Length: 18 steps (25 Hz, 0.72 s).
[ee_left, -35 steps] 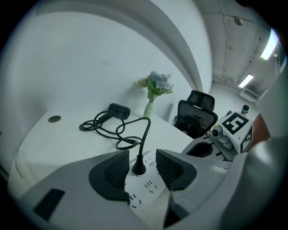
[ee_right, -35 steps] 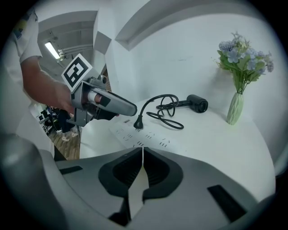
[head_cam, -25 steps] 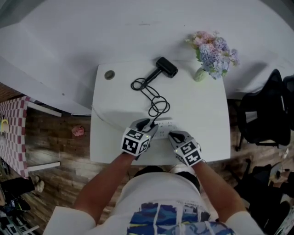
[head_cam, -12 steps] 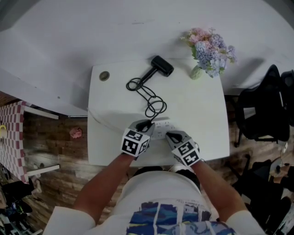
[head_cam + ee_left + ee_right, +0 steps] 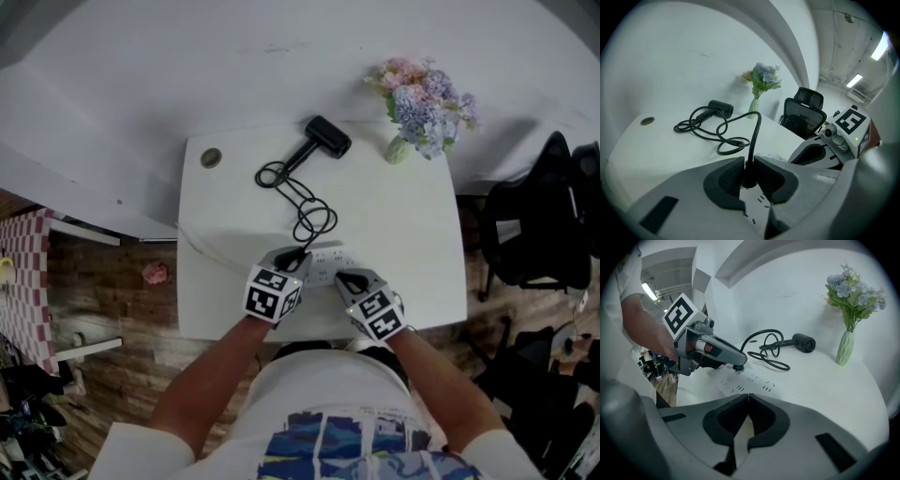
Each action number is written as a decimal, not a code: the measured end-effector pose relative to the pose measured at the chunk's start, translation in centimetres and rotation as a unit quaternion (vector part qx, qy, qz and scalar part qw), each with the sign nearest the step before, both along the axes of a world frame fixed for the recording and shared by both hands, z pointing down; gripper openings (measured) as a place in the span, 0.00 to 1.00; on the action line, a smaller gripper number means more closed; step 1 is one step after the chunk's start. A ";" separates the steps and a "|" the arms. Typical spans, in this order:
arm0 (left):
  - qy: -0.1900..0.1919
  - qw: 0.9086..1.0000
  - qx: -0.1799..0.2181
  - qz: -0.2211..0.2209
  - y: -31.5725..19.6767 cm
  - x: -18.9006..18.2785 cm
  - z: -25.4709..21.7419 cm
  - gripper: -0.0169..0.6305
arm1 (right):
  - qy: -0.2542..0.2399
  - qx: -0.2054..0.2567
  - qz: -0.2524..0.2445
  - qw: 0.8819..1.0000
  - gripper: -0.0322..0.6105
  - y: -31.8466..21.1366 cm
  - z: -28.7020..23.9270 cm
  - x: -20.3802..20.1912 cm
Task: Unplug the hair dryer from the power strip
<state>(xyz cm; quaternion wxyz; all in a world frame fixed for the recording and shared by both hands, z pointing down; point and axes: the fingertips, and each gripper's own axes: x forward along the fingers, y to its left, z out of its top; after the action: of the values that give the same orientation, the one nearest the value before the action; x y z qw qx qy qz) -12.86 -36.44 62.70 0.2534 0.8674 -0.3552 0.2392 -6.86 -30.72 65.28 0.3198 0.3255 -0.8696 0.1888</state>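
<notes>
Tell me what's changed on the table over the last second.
The left claw is closing onto the black plug seated in the power strip; the plug stands between its pads and has not been pulled out. Unchanged: both hands in place, the right claw shut at the strip, and the hair dryer, its looped cord and the flower vase on the table.

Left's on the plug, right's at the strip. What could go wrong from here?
1. On the left gripper the jaws are closing on the plug right where the cord leaves it; the grip may slide onto the cord and strain it.
2. The right gripper, shut, sits at the power strip end, contact unclear; it could lift with the plug.
</notes>
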 end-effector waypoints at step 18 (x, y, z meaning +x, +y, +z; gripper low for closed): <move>0.063 0.997 0.006 -0.044 -1.3 -1.1 -2.4 0.11 | -0.004 -0.018 -0.001 1.000 0.04 -0.1 0.1 0.0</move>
<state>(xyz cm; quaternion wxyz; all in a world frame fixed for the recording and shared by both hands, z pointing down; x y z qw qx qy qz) -13.92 -37.70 60.32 0.2808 0.8654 -0.3782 0.1710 -6.85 -30.86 65.33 0.3220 0.3181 -0.8677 0.2054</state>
